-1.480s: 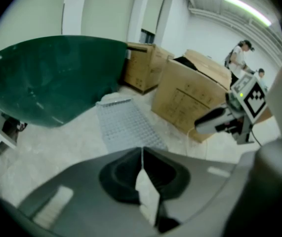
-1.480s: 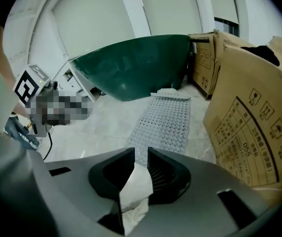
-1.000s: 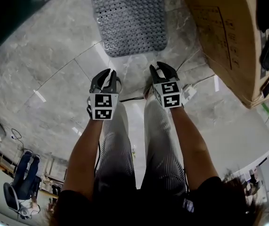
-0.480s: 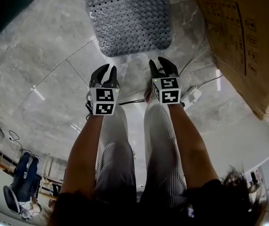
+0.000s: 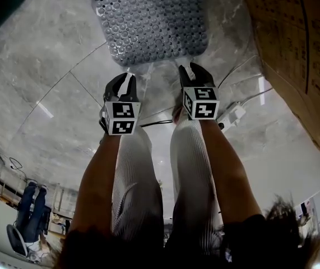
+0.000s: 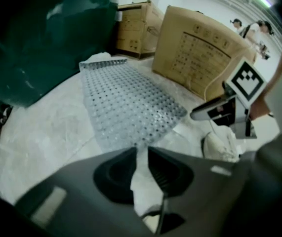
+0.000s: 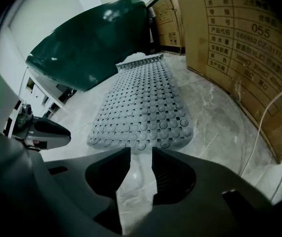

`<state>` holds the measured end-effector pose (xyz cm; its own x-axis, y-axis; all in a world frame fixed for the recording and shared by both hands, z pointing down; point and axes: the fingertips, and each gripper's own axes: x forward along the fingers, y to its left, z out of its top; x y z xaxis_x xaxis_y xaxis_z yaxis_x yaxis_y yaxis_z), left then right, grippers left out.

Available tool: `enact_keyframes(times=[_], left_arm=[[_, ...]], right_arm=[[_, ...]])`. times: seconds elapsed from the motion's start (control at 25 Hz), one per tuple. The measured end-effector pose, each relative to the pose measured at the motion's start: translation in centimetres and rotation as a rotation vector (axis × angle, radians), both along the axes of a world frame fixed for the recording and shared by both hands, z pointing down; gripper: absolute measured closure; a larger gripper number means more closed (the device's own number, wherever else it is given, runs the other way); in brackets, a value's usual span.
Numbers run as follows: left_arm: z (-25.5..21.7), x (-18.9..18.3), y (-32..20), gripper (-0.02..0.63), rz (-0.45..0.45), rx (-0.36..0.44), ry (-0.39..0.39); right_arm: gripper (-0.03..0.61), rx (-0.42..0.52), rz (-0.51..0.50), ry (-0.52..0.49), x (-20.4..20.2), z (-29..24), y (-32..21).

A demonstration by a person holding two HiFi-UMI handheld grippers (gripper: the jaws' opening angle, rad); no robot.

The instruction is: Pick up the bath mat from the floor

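Head view: left tongs (image 5: 127, 80) and right tongs (image 5: 191, 69) are hanging released and empty, the right having just been opening. Mat (image 5: 148, 21) edge is lying just ahead; I'd pinch both corners evenly.

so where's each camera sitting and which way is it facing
Head view: on the person's head, looking steeply down; shows both forearms, legs, left gripper and right gripper short of the bath mat.
Left gripper view: rides the left gripper, looking along its parted jaws at the mat's near edge; the right gripper shows at right.
Right gripper view: rides the right gripper, whose jaws have just been opening, only floor between them, facing the mat.
Shared: both gripper views show the mat and cardboard box.
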<state>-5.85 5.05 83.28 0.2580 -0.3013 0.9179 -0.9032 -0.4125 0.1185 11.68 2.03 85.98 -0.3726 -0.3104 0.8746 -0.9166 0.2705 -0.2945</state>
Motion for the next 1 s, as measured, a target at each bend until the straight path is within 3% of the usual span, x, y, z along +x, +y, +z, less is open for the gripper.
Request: enact_keyframes(times=[0.36,0.68,1.0], left_arm=[[1.5,0.0,-1.0,0.540,0.048,0.026,-0.024],[2.2,0.7,-3.1,0.540,0.029,0.068,-0.027],[2.4,1.2,-3.5,0.540,0.032,0.091,-0.023]], right_arm=[[0.445,-0.036,0.210,-0.069,0.2,2.1,-0.3],[0.440,-0.092,0.467,-0.154,0.9,4.1,-0.9],[0.433,-0.117,0.602,-0.233,1.0,5.1,-1.3]])
